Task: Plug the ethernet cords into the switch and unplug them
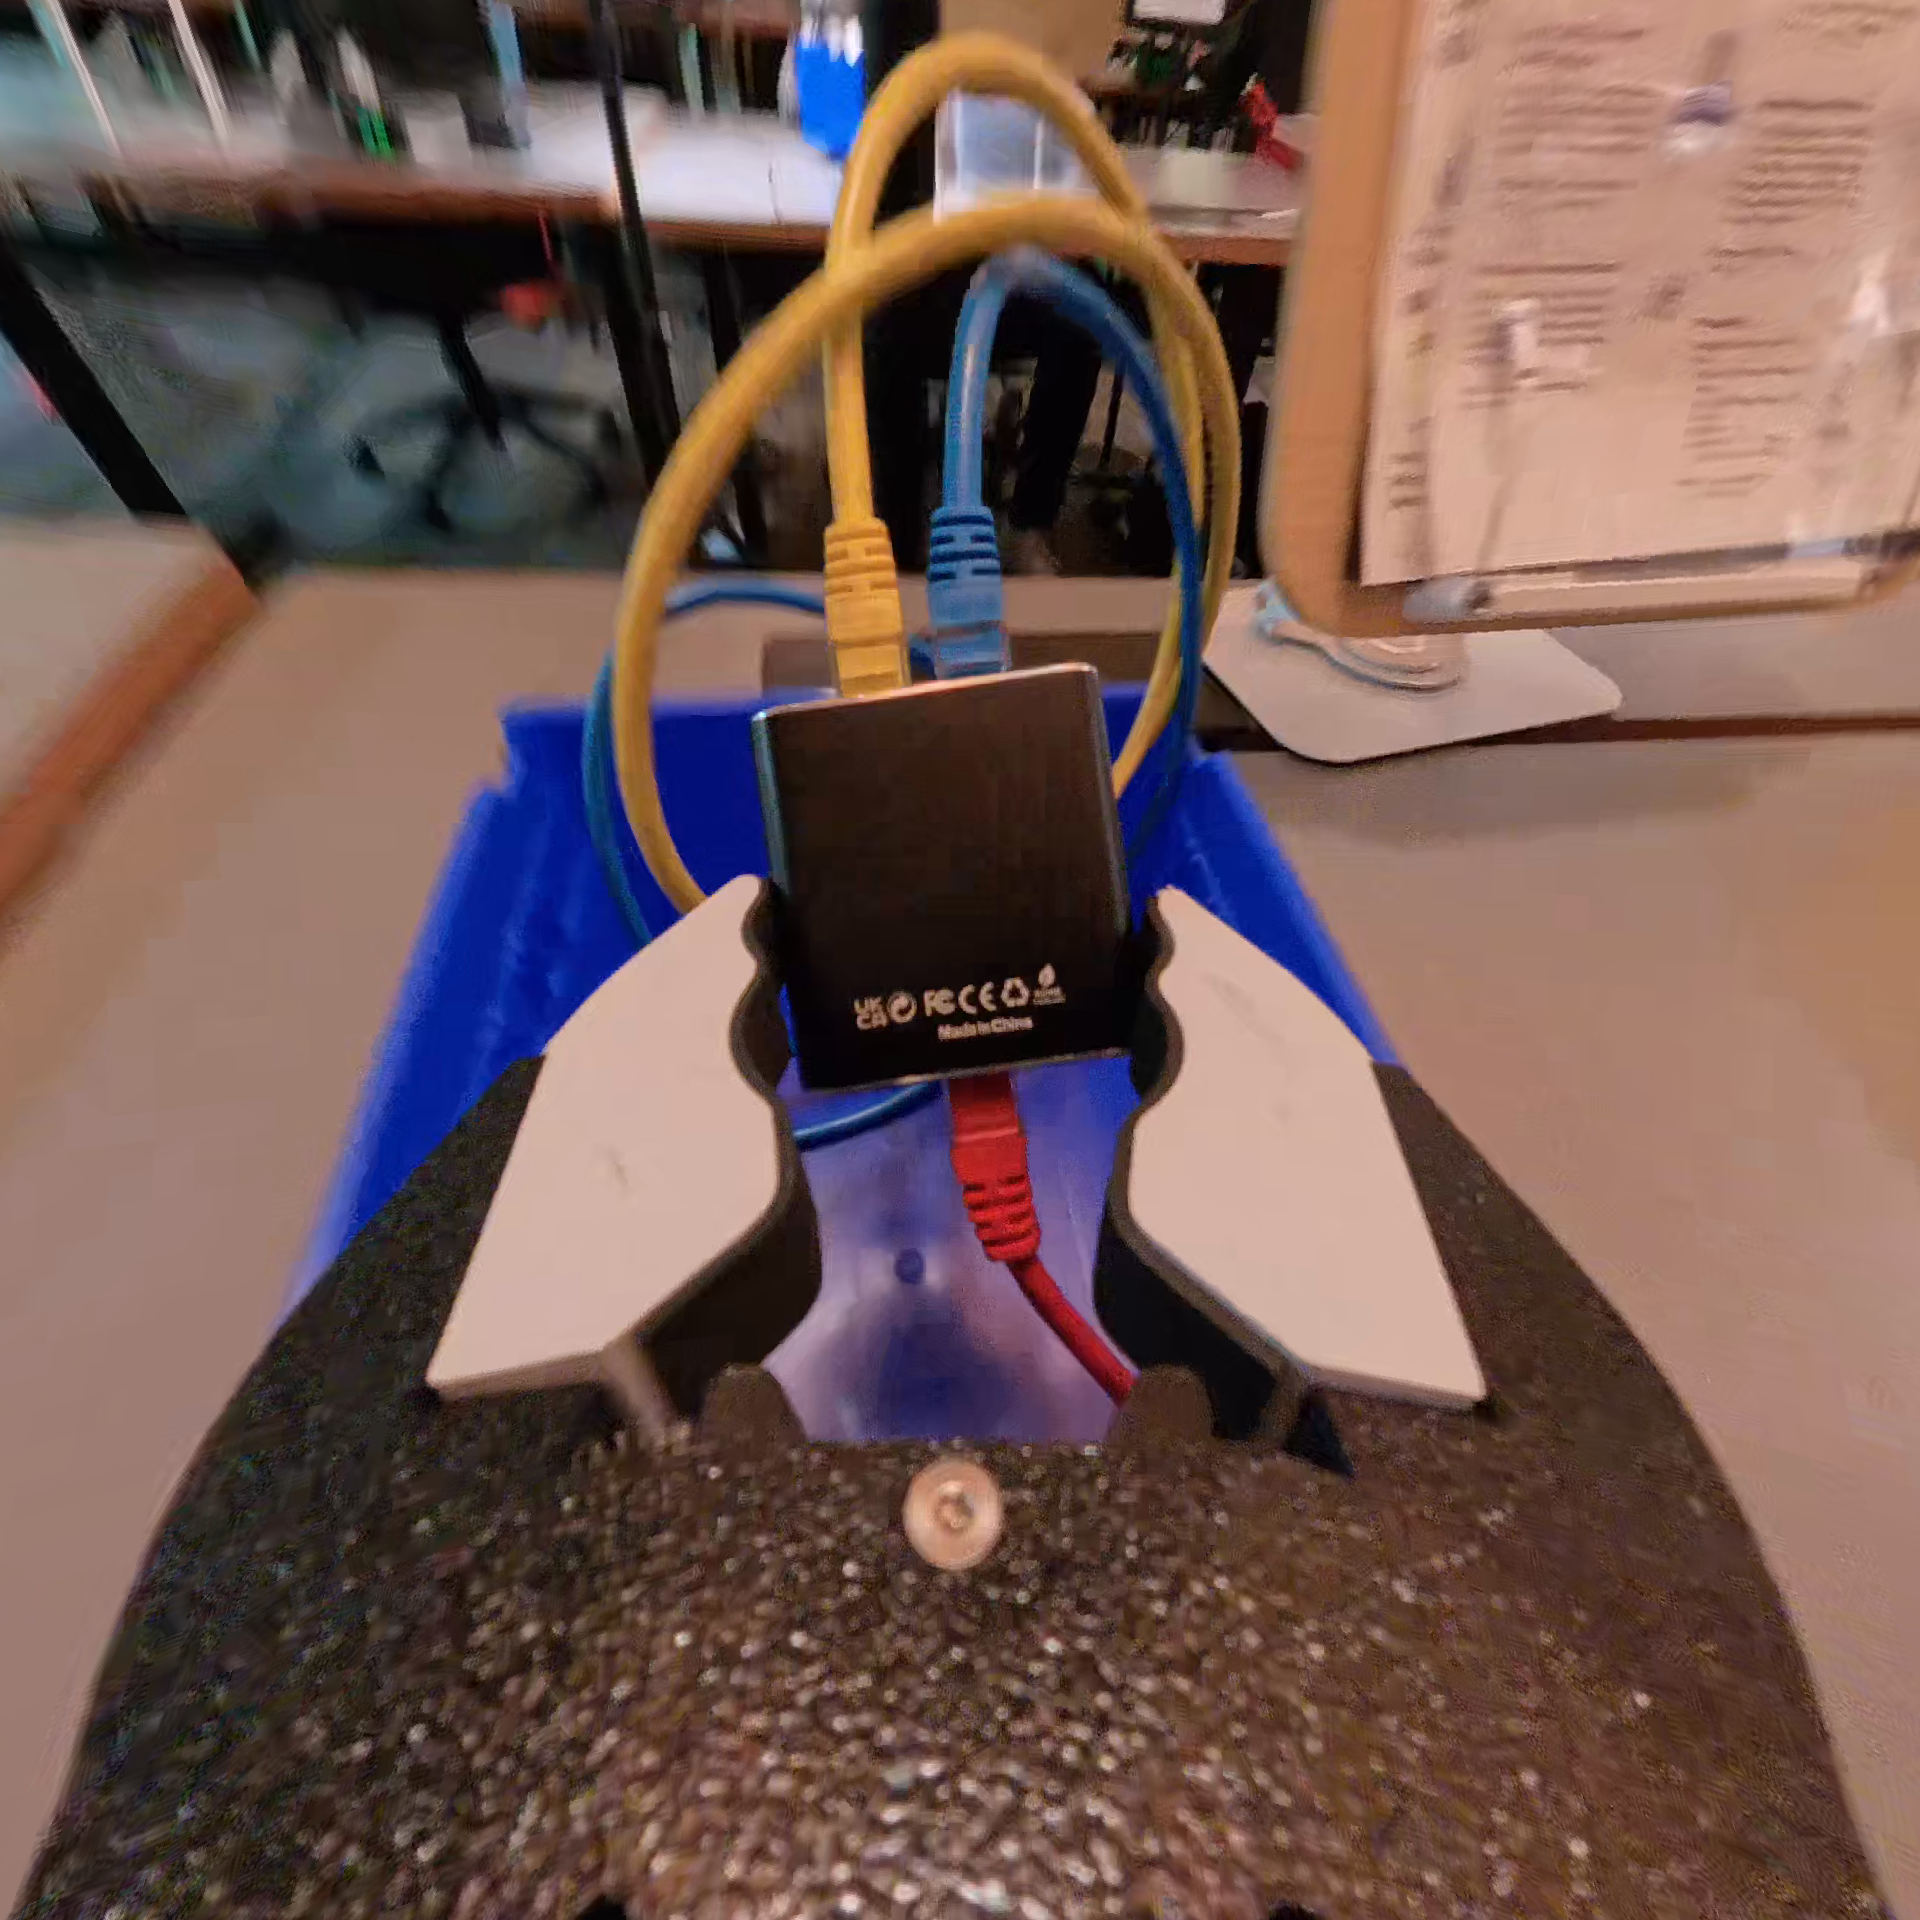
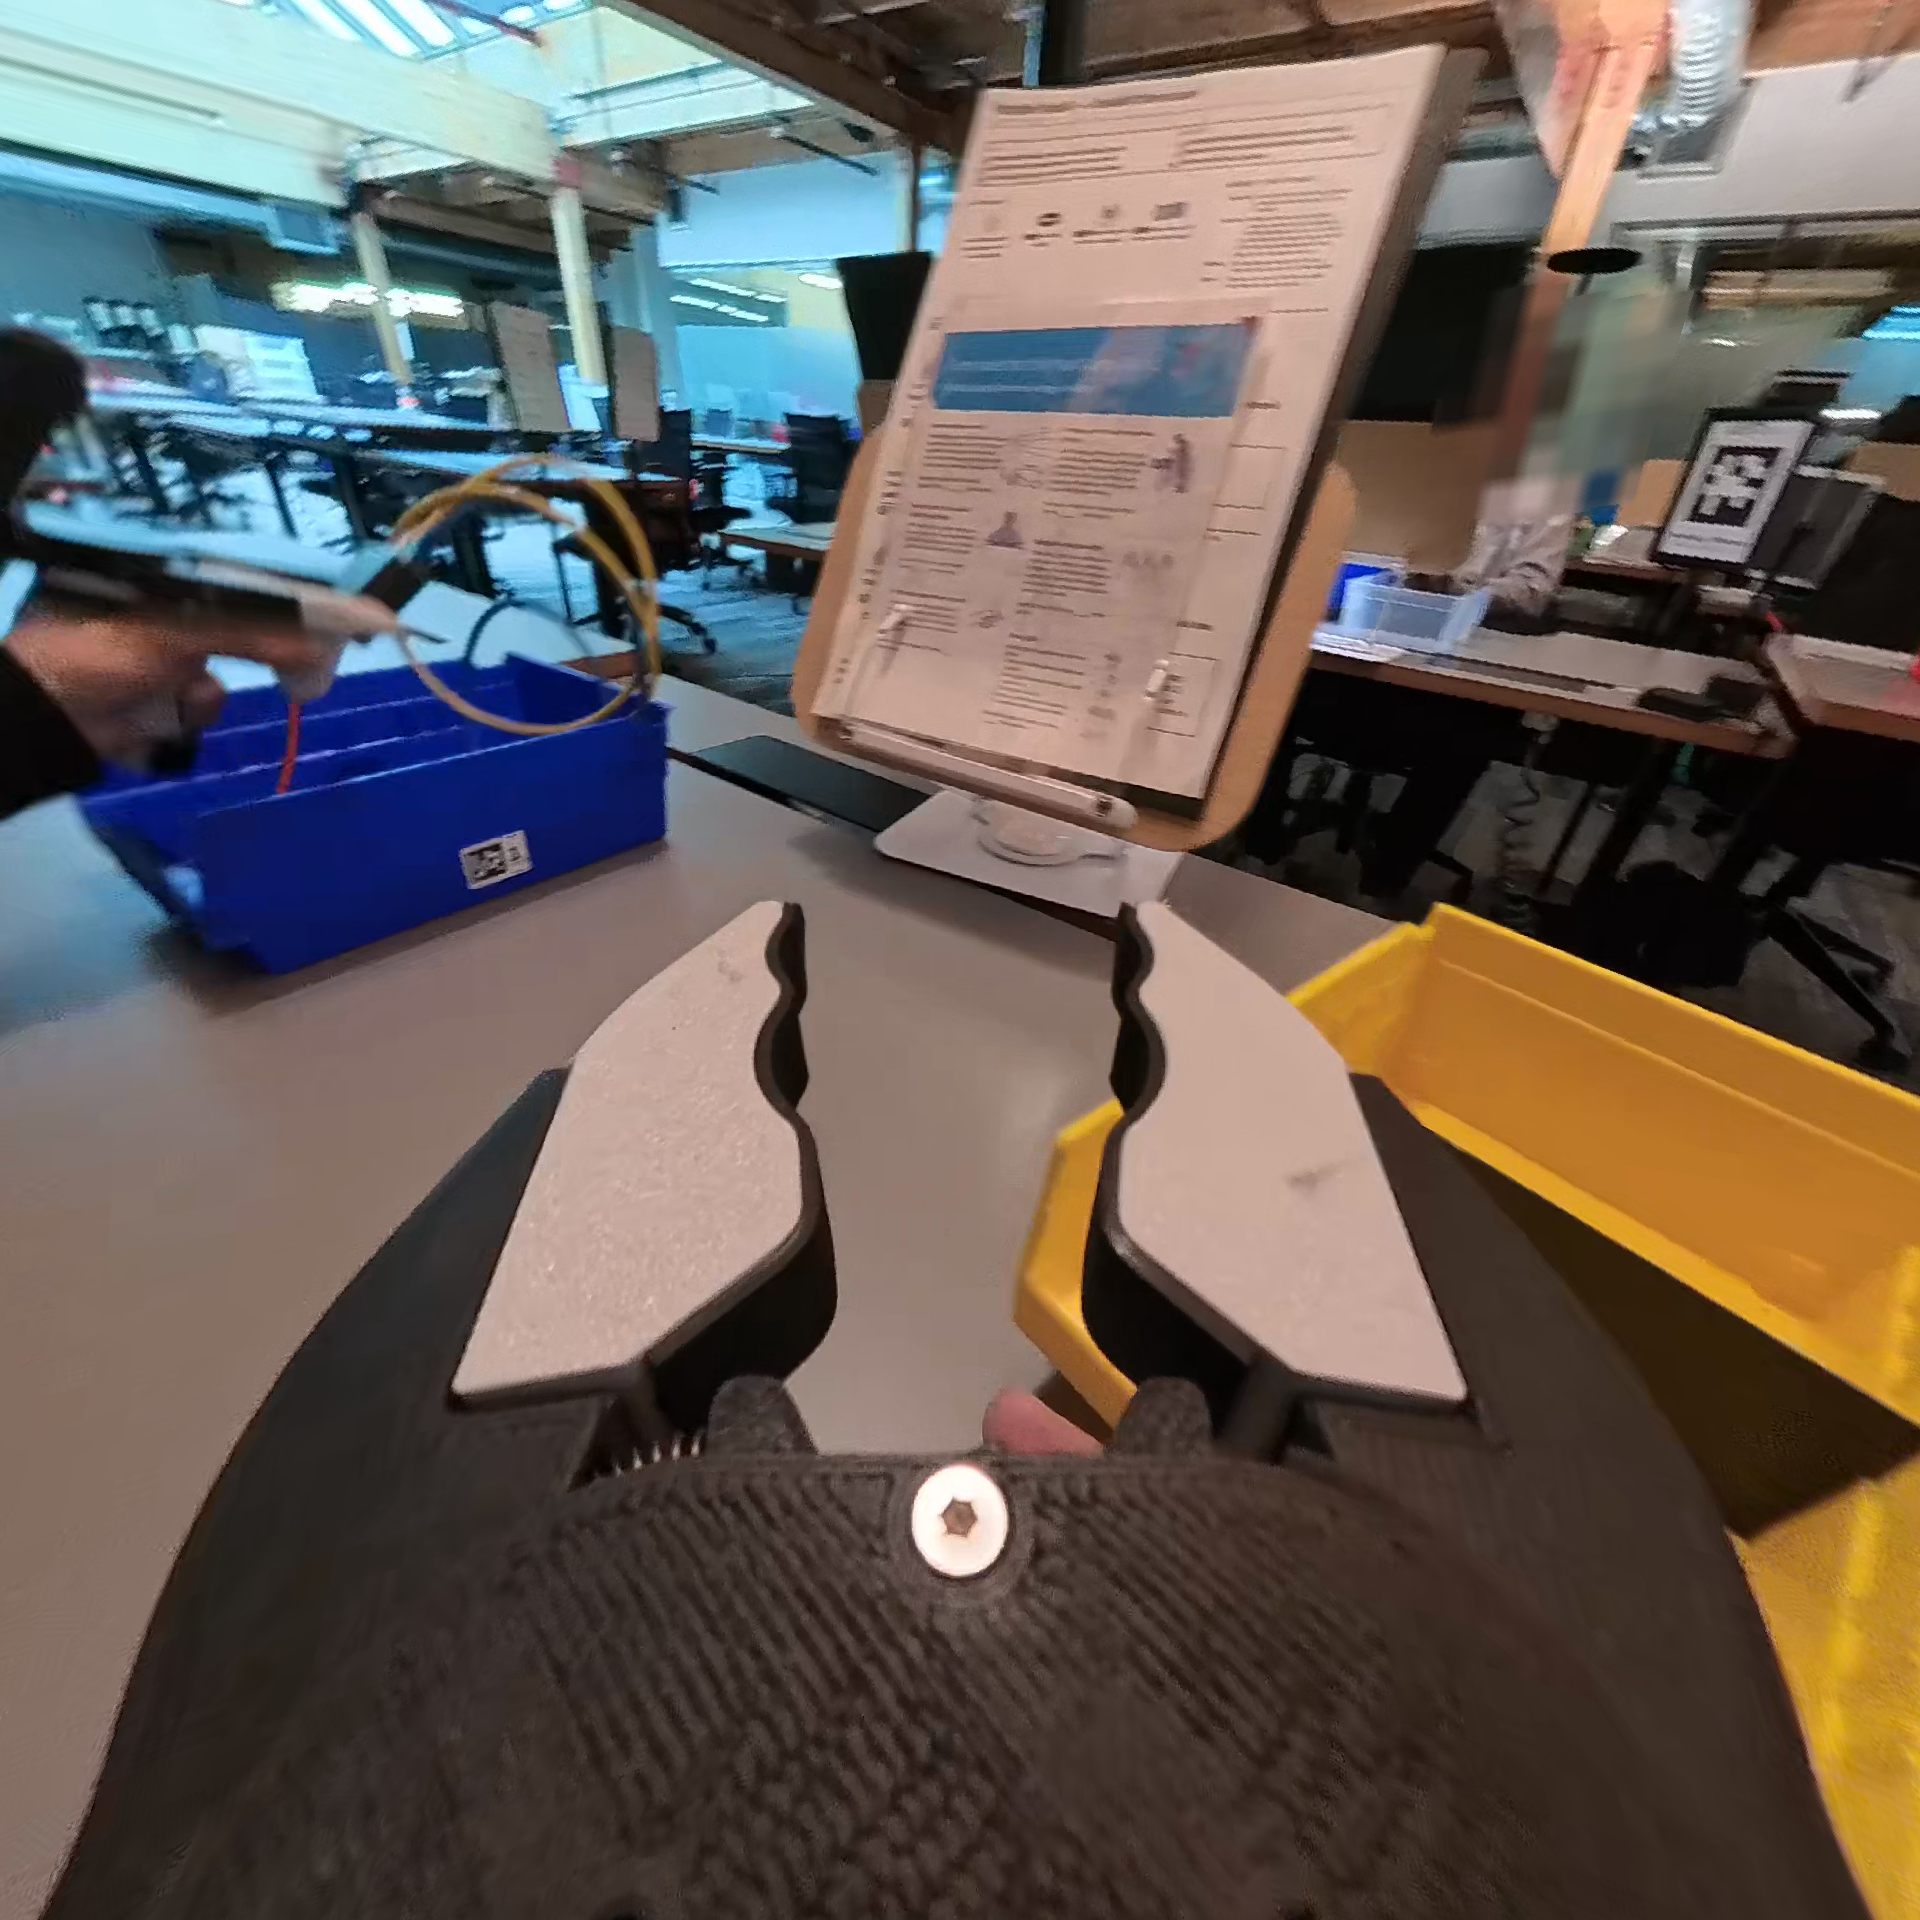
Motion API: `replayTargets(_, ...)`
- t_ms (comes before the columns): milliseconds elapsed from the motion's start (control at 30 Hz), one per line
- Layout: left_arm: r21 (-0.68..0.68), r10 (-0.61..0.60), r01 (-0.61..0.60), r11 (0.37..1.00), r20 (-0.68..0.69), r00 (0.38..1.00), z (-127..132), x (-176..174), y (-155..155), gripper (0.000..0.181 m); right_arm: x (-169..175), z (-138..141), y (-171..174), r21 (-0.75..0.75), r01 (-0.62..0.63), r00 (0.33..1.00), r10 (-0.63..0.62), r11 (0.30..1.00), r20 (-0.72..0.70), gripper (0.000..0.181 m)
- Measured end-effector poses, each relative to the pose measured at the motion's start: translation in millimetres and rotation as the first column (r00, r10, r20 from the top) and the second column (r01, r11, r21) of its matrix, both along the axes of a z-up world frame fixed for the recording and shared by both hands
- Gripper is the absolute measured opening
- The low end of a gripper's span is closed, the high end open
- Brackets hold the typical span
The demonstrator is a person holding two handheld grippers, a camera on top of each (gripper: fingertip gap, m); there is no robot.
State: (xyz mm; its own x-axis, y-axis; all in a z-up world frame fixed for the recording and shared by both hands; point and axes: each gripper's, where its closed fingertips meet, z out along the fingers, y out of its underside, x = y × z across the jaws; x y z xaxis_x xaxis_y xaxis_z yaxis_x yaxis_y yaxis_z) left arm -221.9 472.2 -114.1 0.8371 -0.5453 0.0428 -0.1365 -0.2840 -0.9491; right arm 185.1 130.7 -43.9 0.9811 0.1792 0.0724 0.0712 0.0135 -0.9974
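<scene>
While I hold my left gripper (image 1: 951, 925) above the blue plastic bin (image 1: 499, 935), its two grey fingers pinch the small black metal switch box (image 1: 940, 873) by its sides. The box is up in the air over the bin, not touching it. A yellow ethernet cord (image 1: 862, 613) and a blue ethernet cord (image 1: 966, 592) are plugged into the far end of the box, side by side, and they loop up high behind it. A red ethernet cord (image 1: 992, 1174) is plugged into the near end and hangs down into the bin. My right gripper (image 2: 958, 935) is spread wide with nothing in it, over the grey table (image 2: 364, 1091). A yellow plastic bin (image 2: 1558, 1091) sits just beside it on the right. A paper sheet on a brown stand (image 2: 1091, 468) stands farther back on the table.
</scene>
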Motion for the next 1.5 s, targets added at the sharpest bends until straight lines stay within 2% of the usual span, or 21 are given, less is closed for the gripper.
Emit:
replayTargets(100,0.27,0.0,0.047,0.962,-0.171,0.985,74,9,-33,0.063,-44,9,2,0.005,-0.123,0.991,0.122,0.992,0.048,0.057)
replayTargets(267,0.628,0.078,0.116,0.77,-0.272,0.959,210,31,-106,0.062,-100,35,-10,0.064,-0.259,0.964,0.255,0.964,0.071,0.057)
replayTargets(367,0.759,0.13,0.2,0.62,-0.351,0.927,259,56,-155,0.062,-135,54,-24,0.128,-0.343,0.939,0.343,0.931,0.022,0.053)
replayTargets(433,0.794,0.131,0.284,0.538,-0.412,0.902,269,82,-188,0.063,-166,63,-36,0.156,-0.43,0.902,0.431,0.889,0.027,0.054)
replayTargets(533,0.8,0.134,0.402,0.445,-0.504,0.853,250,123,-228,0.062,-199,80,-54,0.228,-0.489,0.867,0.499,0.842,0.018,0.055)
replayTargets(633,0.787,0.13,0.512,0.345,-0.58,0.804,206,161,-264,0.062,-191,89,-45,0.323,-0.428,0.861,0.49,0.844,-0.139,0.056)
replayTargets(700,0.772,0.096,0.568,0.284,-0.612,0.785,174,184,-288,0.062,-178,69,-23,0.289,-0.429,0.838,0.496,0.856,-0.227,0.064)
replayTargets(800,0.734,-0.044,0.644,0.216,-0.651,0.758,133,212,-321,0.063,-176,19,5,0.099,-0.563,0.758,0.56,0.821,-0.333,0.075)
replayTargets(833,0.711,-0.111,0.677,0.189,-0.67,0.734,119,220,-330,0.063,-178,13,7,0.104,-0.604,0.716,0.596,0.79,-0.364,0.066)
replayTargets(900,0.654,-0.222,0.746,0.122,-0.715,0.663,94,232,-343,0.062,-181,18,2,0.21,-0.652,0.623,0.673,0.729,-0.399,0.047)
replayTargets(933,0.643,-0.233,0.756,0.121,-0.722,0.652,85,236,-342,0.062,-182,21,-2,0.262,-0.671,0.585,0.713,0.693,-0.387,0.037)
replayTargets(967,0.629,-0.247,0.768,0.121,-0.73,0.637,76,239,-338,0.062,-180,19,2,0.266,-0.662,0.584,0.705,0.7,-0.402,0.027)
replayTargets(1033,0.627,-0.321,0.772,0.105,-0.713,0.623,67,241,-334,0.062,-179,8,9,0.232,-0.686,0.544,0.697,0.69,-0.466,0.025)
replayTargets(1133,0.591,-0.435,0.794,0.143,-0.683,0.586,51,243,-323,0.062,-175,-6,25,0.204,-0.662,0.505,0.63,0.721,-0.59,0.023)
replayTargets(1167,0.58,-0.455,0.798,0.165,-0.673,0.583,49,242,-319,0.062,-171,-8,32,0.217,-0.633,0.466,0.59,0.743,-0.659,0.024)
replayTargets(1233,0.627,-0.45,0.761,0.169,-0.638,0.625,63,236,-325,0.059,-158,-19,46,0.207,-0.584,0.369,0.484,0.785,-0.793,0.025)
replayTargets(1300,0.654,-0.416,0.734,0.181,-0.626,0.66,81,227,-338,0.054,-147,-31,54,0.197,-0.55,0.297,0.411,0.812,-0.862,0.024)
replayTargets(1367,0.594,-0.436,0.755,0.279,-0.622,0.65,87,221,-349,0.057,-135,-39,61,0.177,-0.508,0.263,0.347,0.843,-0.9,0.024)
replayTargets(1433,0.502,-0.511,0.768,0.397,-0.574,0.639,84,218,-356,0.06,-129,-43,63,0.169,-0.482,0.237,0.313,0.86,-0.92,0.024)
replayTargets(1467,0.455,-0.565,0.787,0.416,-0.549,0.616,78,218,-360,0.063,-128,-42,62,0.174,-0.474,0.22,0.308,0.863,-0.926,0.024)
replayTargets(1500,0.437,-0.591,0.783,0.443,-0.514,0.621,72,218,-356,0.062,-128,-42,61,0.18,-0.466,0.198,0.301,0.866,-0.933,0.024)
